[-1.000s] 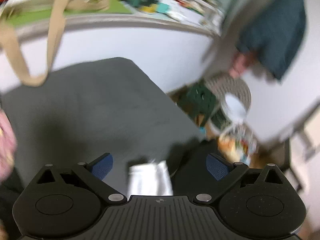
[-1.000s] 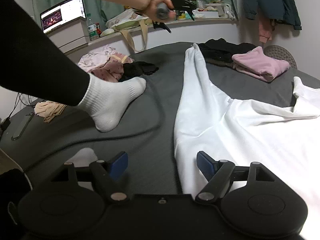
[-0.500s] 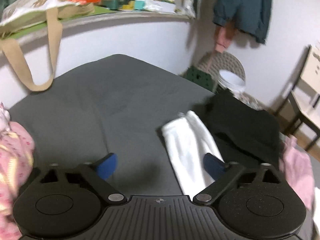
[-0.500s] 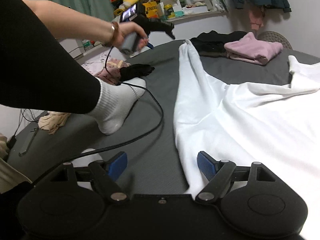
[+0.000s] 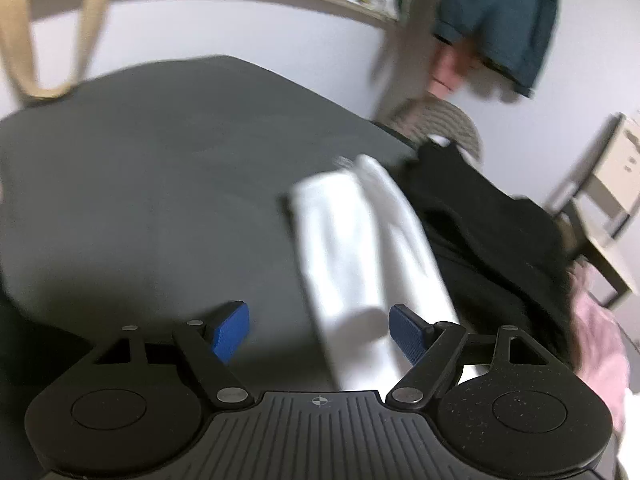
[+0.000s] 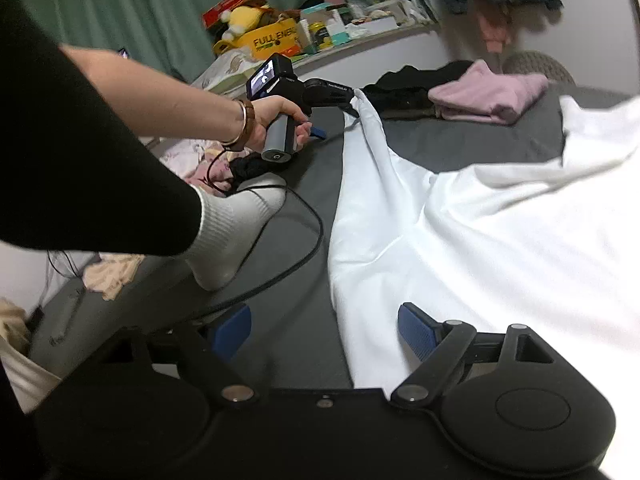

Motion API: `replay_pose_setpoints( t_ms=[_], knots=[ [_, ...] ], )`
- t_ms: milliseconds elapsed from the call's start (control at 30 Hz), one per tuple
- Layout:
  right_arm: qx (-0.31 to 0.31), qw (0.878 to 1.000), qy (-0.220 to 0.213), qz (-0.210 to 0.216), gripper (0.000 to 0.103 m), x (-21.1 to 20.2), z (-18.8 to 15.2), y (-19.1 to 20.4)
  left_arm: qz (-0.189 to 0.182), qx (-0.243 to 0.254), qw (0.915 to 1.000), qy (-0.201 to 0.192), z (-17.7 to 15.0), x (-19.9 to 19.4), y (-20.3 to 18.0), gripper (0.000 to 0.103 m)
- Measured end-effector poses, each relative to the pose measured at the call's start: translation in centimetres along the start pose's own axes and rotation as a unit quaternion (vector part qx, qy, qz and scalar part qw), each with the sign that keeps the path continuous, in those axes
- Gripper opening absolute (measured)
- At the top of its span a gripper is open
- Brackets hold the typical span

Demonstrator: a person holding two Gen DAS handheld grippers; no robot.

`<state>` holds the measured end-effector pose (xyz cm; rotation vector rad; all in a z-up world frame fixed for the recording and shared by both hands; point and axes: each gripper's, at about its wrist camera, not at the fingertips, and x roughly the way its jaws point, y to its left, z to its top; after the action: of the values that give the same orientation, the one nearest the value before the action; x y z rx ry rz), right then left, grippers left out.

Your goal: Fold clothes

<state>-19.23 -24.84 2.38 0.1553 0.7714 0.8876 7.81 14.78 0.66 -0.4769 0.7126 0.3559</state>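
Basically early in the fold. White garment [image 6: 500,248], looks like a long-sleeved top, lies spread over the dark grey bed [image 6: 304,184], filling the right wrist view from 12 round to 5 o'clock. One long sleeve [image 6: 360,168] is stretched out toward 12, its cuff end [image 5: 340,200] reaching far up the bed. No fold made in the body that I can see; hem and second sleeve look loose and rumpled.

Left gripper [image 5: 318,328]: fingers spread apart, nothing between the blue pads [image 5: 230,330], hovering over the sleeve with the cloth lying below the gap at about 1 o'clock. In the right wrist view the person's hand [image 6: 276,120] holds that gripper right at the sleeve end, at 11 o'clock; contact with the cloth cannot be told from there, view is blurred.

Right gripper [image 6: 326,332]: fingers also wide apart, empty, low over the garment's near edge, which runs between them at 6 o'clock.

Already folded, by the look: pink garment [image 6: 488,94] stacked beside a black garment [image 6: 416,84] at 1 o'clock on the bed. Unfolded pile of pinkish clothes [image 6: 192,160] at 9–10 o'clock, past the socked foot [image 6: 236,232]. So judgement: a couple of pieces done, this white one barely started, sleeve to be brought in next, more clothes waiting.
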Motion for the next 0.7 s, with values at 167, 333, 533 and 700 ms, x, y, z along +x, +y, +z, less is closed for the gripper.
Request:
replay_pose_setpoints(
  t_ms=[167,333,533,700],
  knots=[
    [-0.013,1.0,0.004,-0.002,0.081,0.2,-0.1,0.5,0.062,0.045,0.997,0.001,-0.7,0.7,-2.6,0.066],
    [-0.035,0.999,0.017,-0.014,0.081,0.8,-0.3,0.9,0.048,-0.012,0.9988,-0.006,0.3,0.5,-1.1,0.043],
    [-0.046,0.998,0.031,-0.011,0.082,1.3,-0.9,1.2,0.032,-0.008,0.9994,0.007,0.4,0.8,-1.5,0.032],
    [-0.06,0.998,0.035,-0.012,0.084,1.4,-1.1,1.6,0.025,-0.012,0.9994,0.019,0.6,1.1,-1.9,0.006]
  ],
)
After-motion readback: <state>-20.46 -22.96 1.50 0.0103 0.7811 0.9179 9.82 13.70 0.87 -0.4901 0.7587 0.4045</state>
